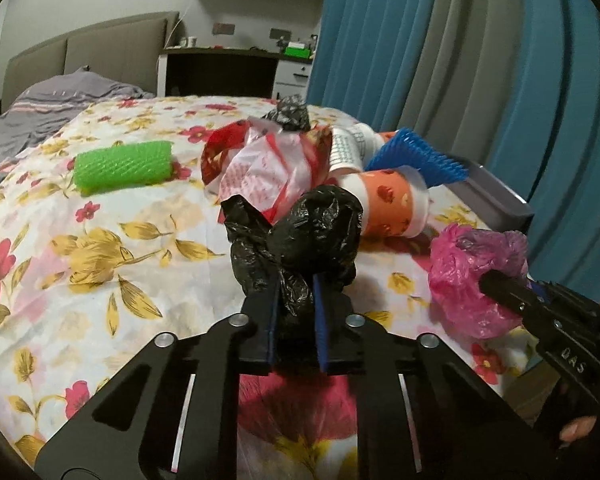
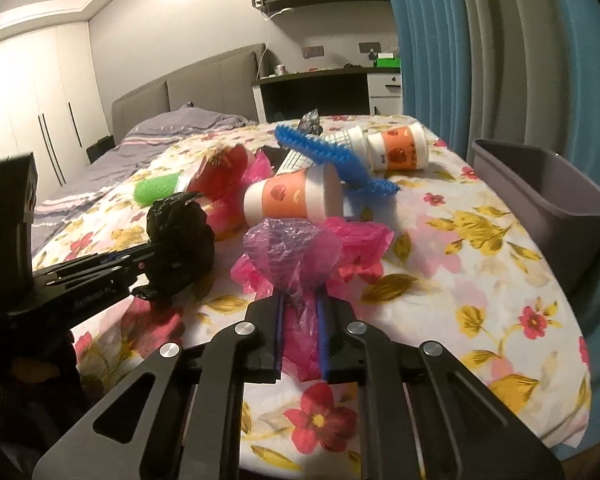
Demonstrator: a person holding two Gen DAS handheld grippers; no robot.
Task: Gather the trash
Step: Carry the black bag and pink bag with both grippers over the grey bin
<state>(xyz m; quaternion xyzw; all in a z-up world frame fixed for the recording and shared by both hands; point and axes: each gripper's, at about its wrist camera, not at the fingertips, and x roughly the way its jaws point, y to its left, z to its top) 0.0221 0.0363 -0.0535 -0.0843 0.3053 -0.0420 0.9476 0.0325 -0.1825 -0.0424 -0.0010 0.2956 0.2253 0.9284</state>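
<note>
A crumpled black plastic bag (image 1: 300,236) rests on the floral bedsheet (image 1: 100,280), and my left gripper (image 1: 294,300) is shut on its lower end. From the right wrist view the same black bag (image 2: 180,236) sits at the left in that gripper (image 2: 140,264). My right gripper (image 2: 300,312) is shut on a crumpled pink plastic bag (image 2: 296,252); the left wrist view has this pink bag (image 1: 472,280) at the right. Behind lie a red-and-white wrapper (image 1: 260,168), orange paper cups (image 2: 296,198) and a blue spiky mat (image 2: 332,156).
A grey bin (image 2: 548,208) stands at the bed's right edge beside blue and grey curtains (image 2: 500,60). A green spiky roll (image 1: 122,164) lies left of the pile. A second black bag (image 1: 290,114) sits behind it. A grey blanket and headboard are at the far left.
</note>
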